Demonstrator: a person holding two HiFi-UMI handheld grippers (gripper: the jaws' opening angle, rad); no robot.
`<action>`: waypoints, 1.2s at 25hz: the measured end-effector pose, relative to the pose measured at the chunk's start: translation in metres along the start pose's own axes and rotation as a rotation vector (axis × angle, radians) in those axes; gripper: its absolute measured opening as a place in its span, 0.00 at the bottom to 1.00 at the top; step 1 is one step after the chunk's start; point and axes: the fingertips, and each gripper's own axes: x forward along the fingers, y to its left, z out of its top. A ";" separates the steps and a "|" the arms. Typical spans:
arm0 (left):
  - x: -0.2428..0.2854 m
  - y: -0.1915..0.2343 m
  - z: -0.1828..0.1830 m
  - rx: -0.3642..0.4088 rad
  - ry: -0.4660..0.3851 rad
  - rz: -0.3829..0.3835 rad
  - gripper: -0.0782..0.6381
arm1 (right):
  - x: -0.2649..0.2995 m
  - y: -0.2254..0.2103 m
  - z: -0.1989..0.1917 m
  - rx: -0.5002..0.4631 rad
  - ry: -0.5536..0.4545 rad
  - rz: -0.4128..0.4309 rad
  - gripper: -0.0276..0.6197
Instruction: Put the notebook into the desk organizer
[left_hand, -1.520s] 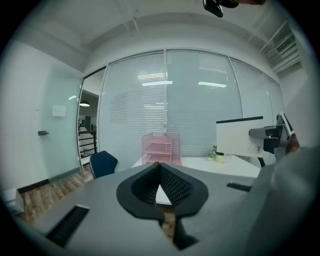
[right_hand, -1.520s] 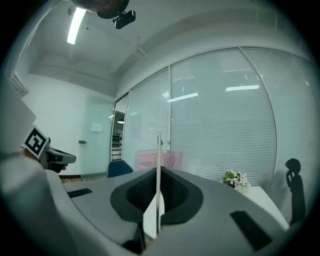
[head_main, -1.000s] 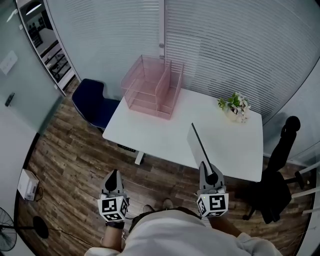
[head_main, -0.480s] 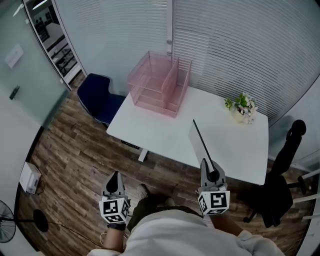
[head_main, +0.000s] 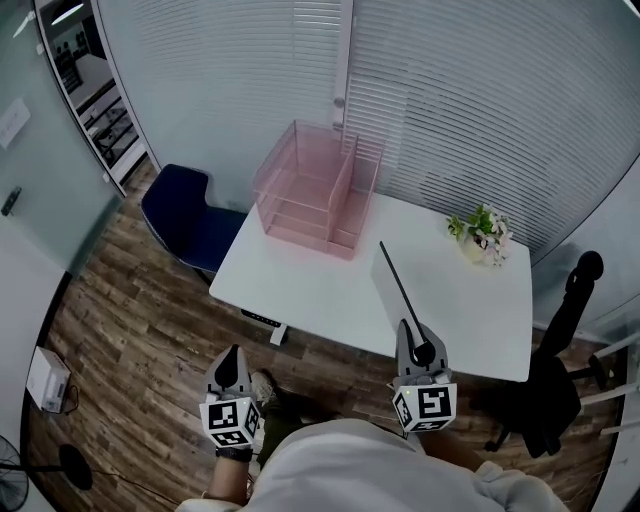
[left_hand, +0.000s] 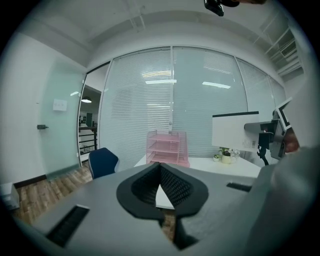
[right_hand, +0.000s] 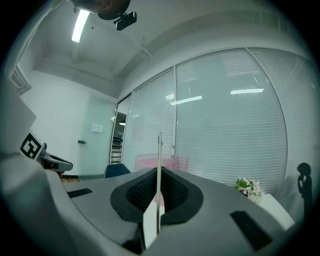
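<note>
Wood-plank floor (head_main: 130, 320) and blind-covered glass walls frame this one, and we start at the right gripper (head_main: 423, 352): jaws clamped tight on the notebook (head_main: 392, 290), which stands on edge, thin and upright between the pads, jutting forward over the near edge of the white table (head_main: 300, 285). Left gripper (head_main: 232, 362) hangs over the floor, short of the table, jaws pressed together with nothing in them. Further out, the pink desk organizer (head_main: 315, 185) sits at the table's far left corner, well apart from the notebook. Small potted plant (head_main: 480, 232) far right, blue chair (head_main: 185, 215) off the left end, black chair (head_main: 560, 340) at the right.
</note>
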 end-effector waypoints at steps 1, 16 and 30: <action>0.010 0.009 0.004 0.000 -0.004 -0.010 0.12 | 0.009 0.003 0.001 -0.001 0.002 -0.013 0.08; 0.141 0.186 0.056 0.033 0.005 -0.140 0.12 | 0.171 0.061 0.047 -0.048 0.023 -0.240 0.08; 0.181 0.234 0.062 -0.010 0.003 -0.094 0.12 | 0.300 0.031 0.107 -0.394 0.025 -0.268 0.08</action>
